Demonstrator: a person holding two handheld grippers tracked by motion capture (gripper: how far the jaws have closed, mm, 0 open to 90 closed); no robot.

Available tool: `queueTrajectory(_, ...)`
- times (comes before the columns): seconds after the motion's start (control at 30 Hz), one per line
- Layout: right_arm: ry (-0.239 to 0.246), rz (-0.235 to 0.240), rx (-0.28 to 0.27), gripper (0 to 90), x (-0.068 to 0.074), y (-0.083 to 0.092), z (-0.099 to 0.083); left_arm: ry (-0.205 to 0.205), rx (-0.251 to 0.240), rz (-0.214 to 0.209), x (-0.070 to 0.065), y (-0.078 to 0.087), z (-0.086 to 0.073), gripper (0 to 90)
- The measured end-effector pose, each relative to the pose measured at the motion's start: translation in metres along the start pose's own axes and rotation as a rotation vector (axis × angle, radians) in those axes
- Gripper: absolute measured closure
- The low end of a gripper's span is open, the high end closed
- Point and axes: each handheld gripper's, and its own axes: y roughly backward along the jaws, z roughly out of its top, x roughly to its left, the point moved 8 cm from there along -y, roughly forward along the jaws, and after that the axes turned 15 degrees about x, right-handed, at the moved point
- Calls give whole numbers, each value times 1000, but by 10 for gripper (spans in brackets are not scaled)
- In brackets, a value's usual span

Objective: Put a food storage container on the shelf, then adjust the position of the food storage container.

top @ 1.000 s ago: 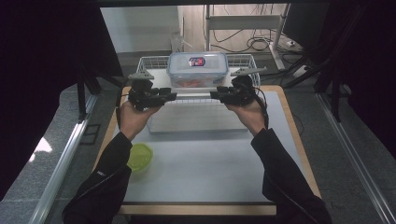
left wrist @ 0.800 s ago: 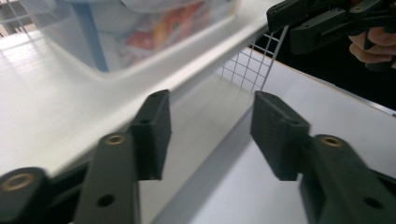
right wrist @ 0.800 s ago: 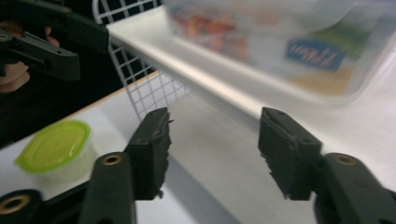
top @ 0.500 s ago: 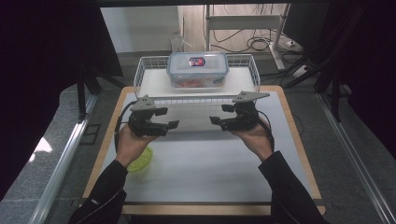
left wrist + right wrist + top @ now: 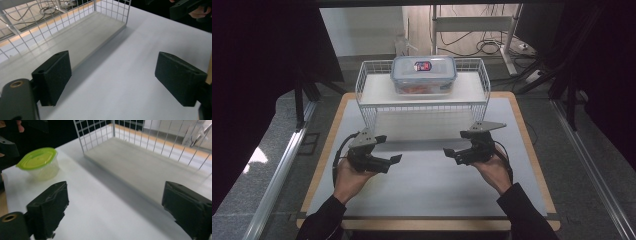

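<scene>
White tabletop (image 5: 432,195) carries a wire rack (image 5: 422,107) at its far edge, a clear lidded container (image 5: 424,75) on top; left gripper (image 5: 388,161) and right gripper (image 5: 451,152) hover mid-table, jaws wide, empty. Rigid, probably light and slick, the container is best clasped across its short sides; the right gripper view adds a green-lidded tub (image 5: 39,163) near the left edge.

counter (image 5: 427,195) with wood edge and white mat centre frame, white wire shelf rack (image 5: 367,111) on its far half, clear lidded container (image 5: 423,75) atop the rack upper centre, green-lidded tub (image 5: 40,163) on the mat, upper left of right gripper view
</scene>
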Motion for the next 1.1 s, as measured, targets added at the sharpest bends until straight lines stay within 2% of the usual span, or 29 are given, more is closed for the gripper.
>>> queueTrajectory(0.17,-14,11,34,48,6,-3,-22,-2,-10,-11,-8,-4,-19,70)
queueTrajectory(0.27,7,4,44,28,11,-7,-35,-8,26,15,-11,-10,-34,37)
queueTrajectory(0.37,26,-11,58,26,15,-8,-49,-15,54,15,-14,-13,-42,28)
queueTrajectory(0.43,32,-4,44,27,19,-7,-55,-21,83,10,-18,-15,-55,20)
queueTrajectory(0.5,27,6,33,29,24,-5,-61,-25,101,21,-19,-17,-62,16)
queueTrajectory(0.6,20,8,50,31,26,-5,-70,-26,117,35,-18,-18,-69,14)
queueTrajectory(0.73,11,7,94,33,24,-9,-83,-28,113,49,-15,-17,-70,14)
queueTrajectory(0.83,3,2,100,41,22,-11,-85,1,121,31,-11,-17,-73,21)
queueTrajectory(0.87,5,2,98,42,22,-12,-85,7,140,32,-9,-17,-75,24)
queueTrajectory(1.0,11,-2,102,44,22,-14,-85,52,166,49,3,-15,-80,24)
queueTrajectory(1.1,11,-15,112,44,20,-16,-87,94,150,91,17,-9,-82,78)
